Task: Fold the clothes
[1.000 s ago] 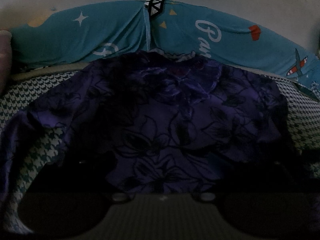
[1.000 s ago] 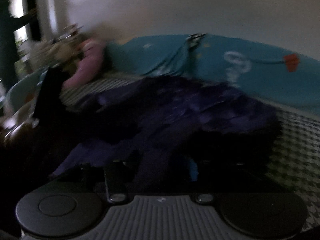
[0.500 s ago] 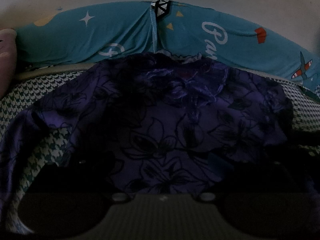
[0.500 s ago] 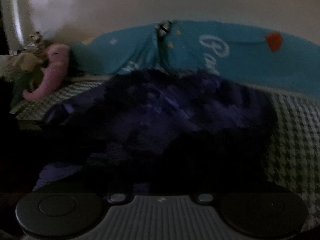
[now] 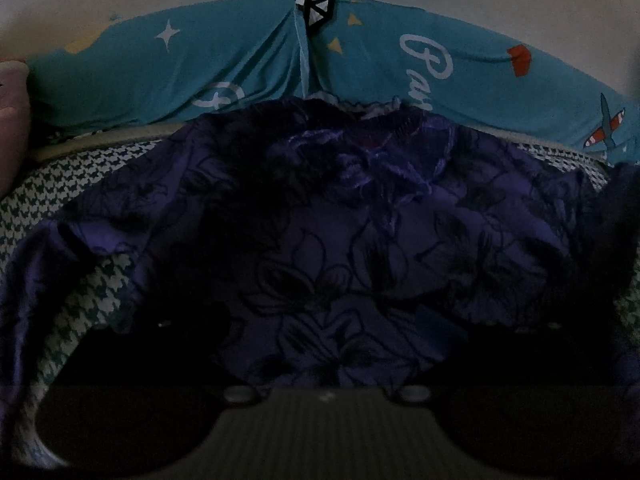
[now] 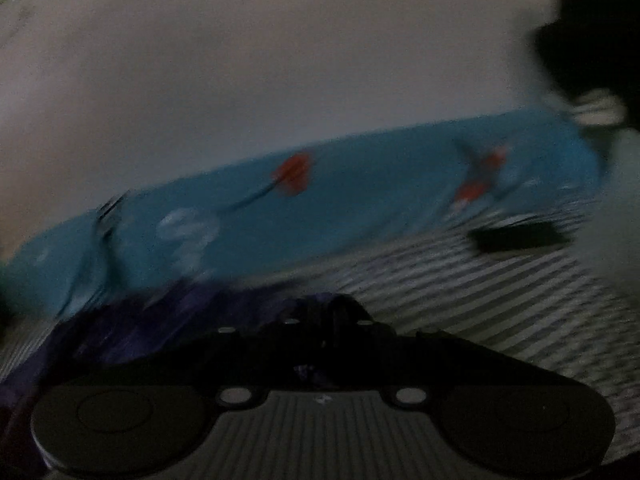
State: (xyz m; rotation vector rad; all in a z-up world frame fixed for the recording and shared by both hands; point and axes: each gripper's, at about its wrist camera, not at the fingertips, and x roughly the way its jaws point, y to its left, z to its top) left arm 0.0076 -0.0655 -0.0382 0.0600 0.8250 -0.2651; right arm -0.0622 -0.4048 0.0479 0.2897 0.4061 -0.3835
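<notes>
Right gripper point(image 6: 334, 312): jaws pinched together, with a fold of the purple floral garment point(image 6: 160, 316) seemingly caught at the tips. View is blurred, so the cloth contact is a judgement. Likely grabbing an edge or sleeve to carry it across for a fold.

Left gripper point(image 5: 328, 344): fingers lost in shadow, can't tell if open or closed. It sits low over the near hem, probably pinning or just waiting while the other side works.

Garment lies spread on the houndstooth bedcover point(image 5: 92, 304), collar at the far side against the teal printed pillow point(image 5: 240, 72). Wall behind.

Versus a second ago: right jaws were about half open, now closed. Right view has swung from the pink plush side to the right end of the pillow, tilted. Left view is practically unchanged.
</notes>
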